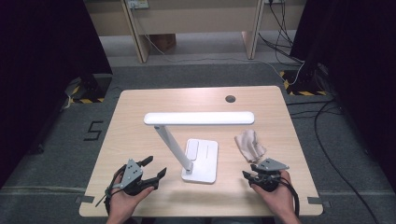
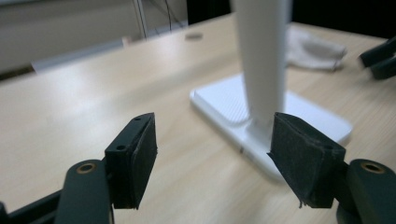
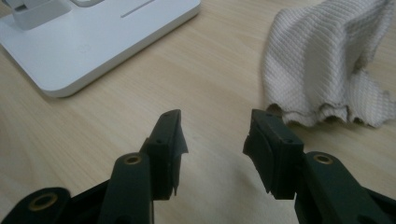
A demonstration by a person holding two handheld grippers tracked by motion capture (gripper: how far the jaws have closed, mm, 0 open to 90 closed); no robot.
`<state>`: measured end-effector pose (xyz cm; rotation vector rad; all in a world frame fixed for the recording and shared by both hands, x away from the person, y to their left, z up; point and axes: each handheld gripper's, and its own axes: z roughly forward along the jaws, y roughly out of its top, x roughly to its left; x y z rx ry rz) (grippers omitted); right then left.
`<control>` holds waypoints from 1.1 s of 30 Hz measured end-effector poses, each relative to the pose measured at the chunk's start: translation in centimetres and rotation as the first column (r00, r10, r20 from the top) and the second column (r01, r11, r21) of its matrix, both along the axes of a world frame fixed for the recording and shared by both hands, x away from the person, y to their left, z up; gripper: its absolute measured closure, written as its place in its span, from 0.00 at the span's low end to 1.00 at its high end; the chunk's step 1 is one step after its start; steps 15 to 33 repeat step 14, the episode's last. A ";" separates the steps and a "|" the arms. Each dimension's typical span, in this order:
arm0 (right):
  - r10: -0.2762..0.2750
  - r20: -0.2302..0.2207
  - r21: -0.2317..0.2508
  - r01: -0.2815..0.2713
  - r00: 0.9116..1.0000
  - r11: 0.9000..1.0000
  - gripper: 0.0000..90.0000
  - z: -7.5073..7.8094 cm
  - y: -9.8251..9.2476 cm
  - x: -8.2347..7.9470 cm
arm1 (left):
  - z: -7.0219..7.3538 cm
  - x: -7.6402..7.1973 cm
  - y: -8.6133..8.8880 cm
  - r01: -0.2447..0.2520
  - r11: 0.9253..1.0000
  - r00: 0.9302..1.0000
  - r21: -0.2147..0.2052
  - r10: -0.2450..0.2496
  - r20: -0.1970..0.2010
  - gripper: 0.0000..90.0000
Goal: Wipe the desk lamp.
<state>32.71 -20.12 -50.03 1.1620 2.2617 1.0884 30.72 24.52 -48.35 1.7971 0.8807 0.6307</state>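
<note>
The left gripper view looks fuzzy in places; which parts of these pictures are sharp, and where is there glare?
Left gripper view: the tool pads are sharp, the lamp and cloth behind are soft, with sheen on the table. Right gripper view: the cloth weave is crisp. High view: evenly lit, dark at both sides.

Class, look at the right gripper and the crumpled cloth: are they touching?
Apart. The right gripper view shows bare table between the open right gripper and the cloth.
</note>
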 end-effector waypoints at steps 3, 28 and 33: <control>-0.016 0.025 0.020 0.016 1.000 1.000 0.61 -0.4 -0.7 -0.7 | -1.5 0.6 0.4 -0.013 1.000 0.999 0.010 0.013 -0.032 0.35; -0.083 0.064 0.071 0.079 0.994 0.994 0.60 -1.1 -1.8 -0.6 | -2.8 1.3 1.0 -0.037 0.999 0.997 -0.009 0.037 -0.070 0.36; -0.083 0.064 0.071 0.079 0.994 0.994 0.60 -1.1 -1.8 -0.6 | -2.8 1.3 1.0 -0.037 0.999 0.997 -0.009 0.037 -0.070 0.36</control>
